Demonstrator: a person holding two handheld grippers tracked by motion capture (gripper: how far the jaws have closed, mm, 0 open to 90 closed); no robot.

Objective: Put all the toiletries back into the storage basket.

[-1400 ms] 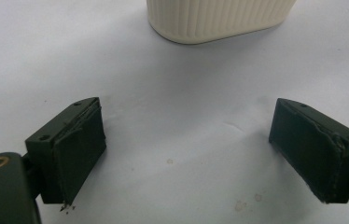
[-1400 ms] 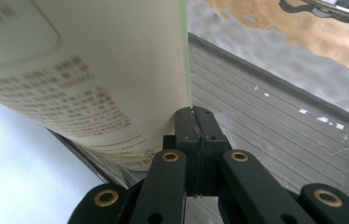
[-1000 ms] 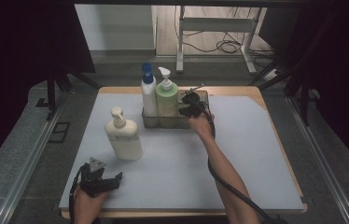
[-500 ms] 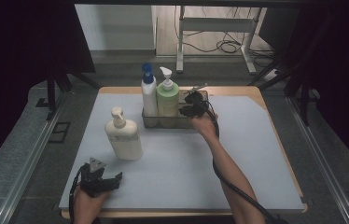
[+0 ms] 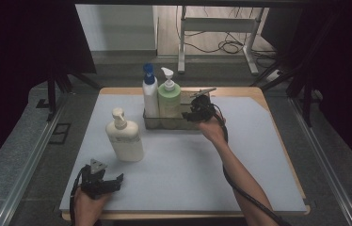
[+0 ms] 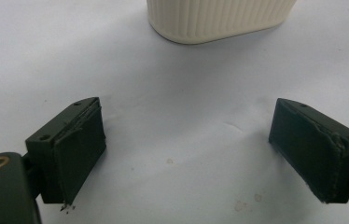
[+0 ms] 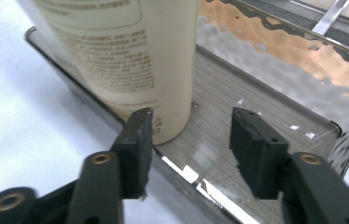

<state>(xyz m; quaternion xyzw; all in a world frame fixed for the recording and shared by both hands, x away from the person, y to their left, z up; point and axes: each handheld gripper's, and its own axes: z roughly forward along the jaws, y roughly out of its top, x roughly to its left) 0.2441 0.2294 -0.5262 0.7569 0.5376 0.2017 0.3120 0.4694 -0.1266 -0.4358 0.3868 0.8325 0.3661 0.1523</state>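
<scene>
Letting go of the green pump bottle [image 5: 169, 101] now standing in the clear tray [image 5: 164, 123] beside the blue-capped bottle [image 5: 150, 96], right gripper [image 5: 194, 114] jaws just opening and empty, left gripper [image 5: 113, 181] resting spread; next probably fetching the cream bottle [image 5: 124, 137], upright outside the tray.

Three pump bottles stood on the table: a blue-capped bottle [image 5: 150, 96] and a green bottle [image 5: 169, 99] in one clear tray [image 5: 197, 123], just beyond the right jaws, and one cream bottle [image 5: 124, 136] ahead of the left jaws. Possibly nothing else lay in the tray.
</scene>
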